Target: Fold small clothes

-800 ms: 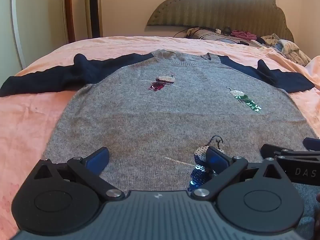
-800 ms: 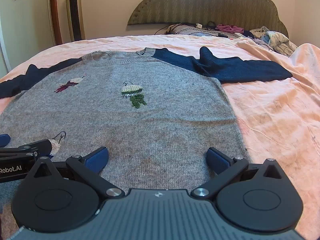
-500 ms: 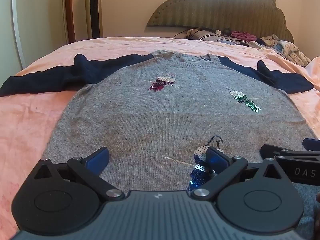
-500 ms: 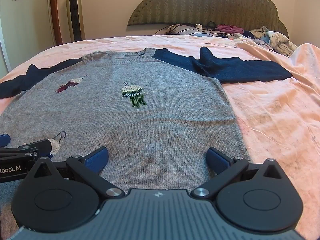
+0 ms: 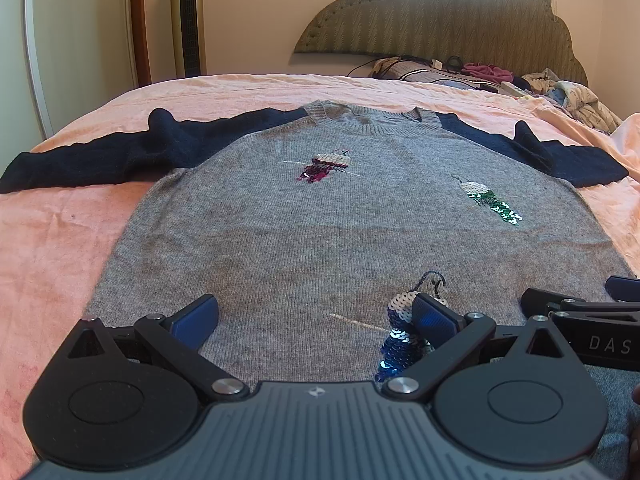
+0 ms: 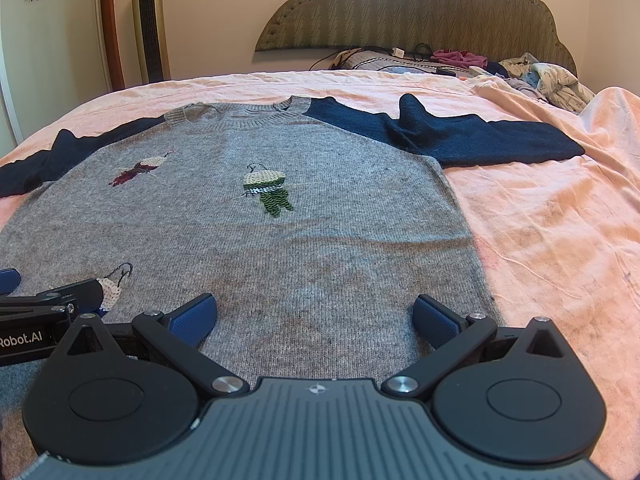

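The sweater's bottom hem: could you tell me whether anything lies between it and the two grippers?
Nothing visible does. The left gripper and right gripper hover open over the flat sweater, with only bare knit ahead of the fingers.

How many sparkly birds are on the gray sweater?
3. A red one sits near the collar, a green one toward the right side, and a blue one near the bottom, partly hidden behind the left gripper's fingers.

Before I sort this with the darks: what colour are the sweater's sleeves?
Dark navy blue, on a grey sweater; the right sleeve shows best in the right wrist view.
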